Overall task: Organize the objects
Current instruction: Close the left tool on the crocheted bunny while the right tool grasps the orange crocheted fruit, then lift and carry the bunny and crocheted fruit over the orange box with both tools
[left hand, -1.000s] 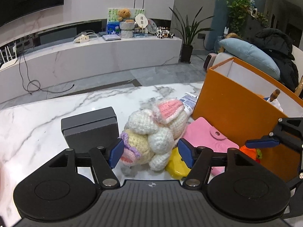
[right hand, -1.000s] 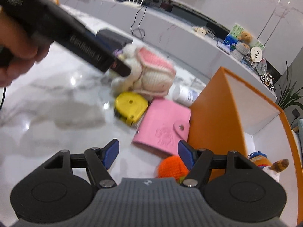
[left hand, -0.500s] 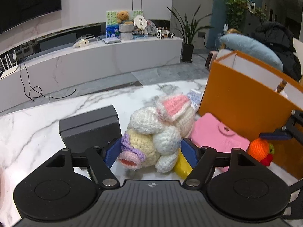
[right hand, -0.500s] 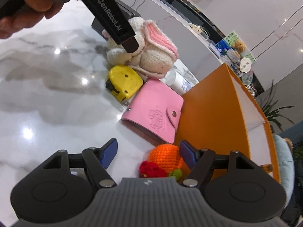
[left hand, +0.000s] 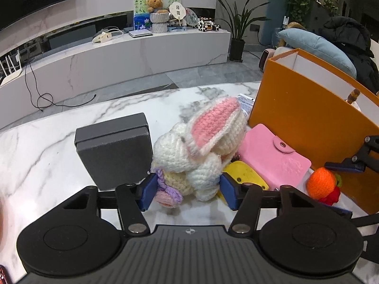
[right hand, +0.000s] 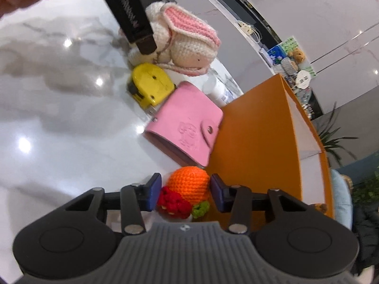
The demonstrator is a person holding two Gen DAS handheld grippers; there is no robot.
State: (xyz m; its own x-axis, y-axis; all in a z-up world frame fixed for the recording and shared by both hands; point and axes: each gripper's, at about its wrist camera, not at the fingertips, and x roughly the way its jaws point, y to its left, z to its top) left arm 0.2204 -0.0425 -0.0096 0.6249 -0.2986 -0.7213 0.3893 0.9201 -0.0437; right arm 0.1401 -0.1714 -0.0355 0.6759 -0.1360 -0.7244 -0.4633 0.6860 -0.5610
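Observation:
A crocheted white rabbit (left hand: 201, 146) with pink ears lies on the marble table; it also shows in the right wrist view (right hand: 187, 40). My left gripper (left hand: 188, 193) is open with its fingers either side of the rabbit's near end. A crocheted orange fruit toy (right hand: 189, 185) with red and green bits lies beside the orange box (right hand: 258, 137). My right gripper (right hand: 186, 195) is open around it; the toy also shows in the left wrist view (left hand: 322, 185). A pink wallet (right hand: 189, 130) and a yellow tape measure (right hand: 149, 85) lie between the two toys.
A dark grey box (left hand: 113, 146) stands left of the rabbit. A white bottle (right hand: 218, 90) lies behind the wallet against the orange box (left hand: 303, 118), which holds some items. A TV bench with ornaments (left hand: 156, 11) stands beyond the table.
My left gripper has moved forward, its fingers now either side of the rabbit. My right gripper has moved forward and down, bringing the orange toy between its fingers.

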